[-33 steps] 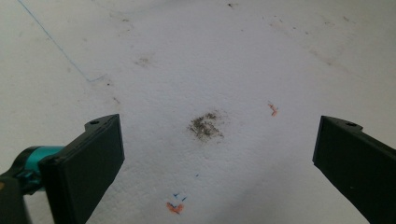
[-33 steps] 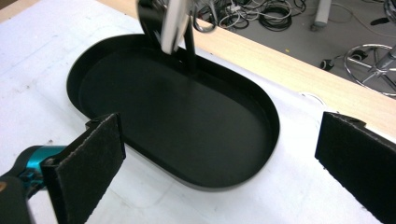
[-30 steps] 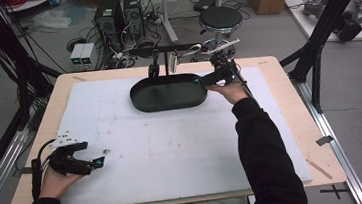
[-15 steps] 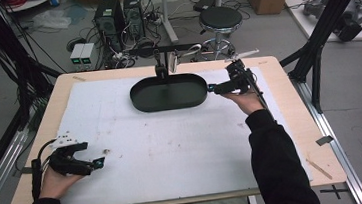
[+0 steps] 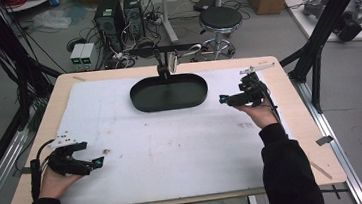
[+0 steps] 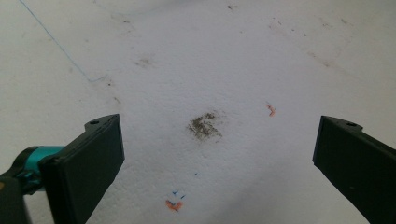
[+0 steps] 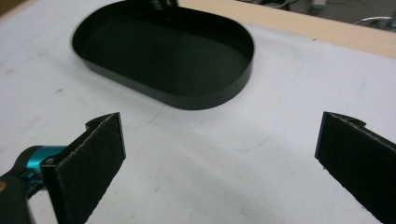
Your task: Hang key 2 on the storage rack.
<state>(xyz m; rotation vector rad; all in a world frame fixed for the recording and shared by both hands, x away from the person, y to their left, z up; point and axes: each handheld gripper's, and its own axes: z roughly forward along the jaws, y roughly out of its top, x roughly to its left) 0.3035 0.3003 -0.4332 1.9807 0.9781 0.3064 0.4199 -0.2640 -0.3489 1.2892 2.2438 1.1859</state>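
Observation:
A black oval tray (image 5: 168,93) lies empty at the back middle of the white mat; its rim (image 7: 219,95) also fills the upper part of the right gripper view. My right gripper (image 5: 225,99) hovers just right of the tray, a short gap away, with its jaws wide open and nothing between them (image 7: 219,158). My left gripper (image 5: 97,163) rests low near the front left corner of the mat. Its jaws are also spread wide (image 6: 215,163) over bare mat with a small dirt smudge (image 6: 204,125).
The white mat (image 5: 173,148) covers most of a wooden table (image 5: 303,135). A black camera mount (image 5: 165,58) stands at the back edge behind the tray. Computers, cables and a stool sit on the floor beyond. Black frame posts flank the table.
My right gripper has drawn back from the tray's right end, moving right and toward the person. The tray stays where it was. The left gripper has not moved.

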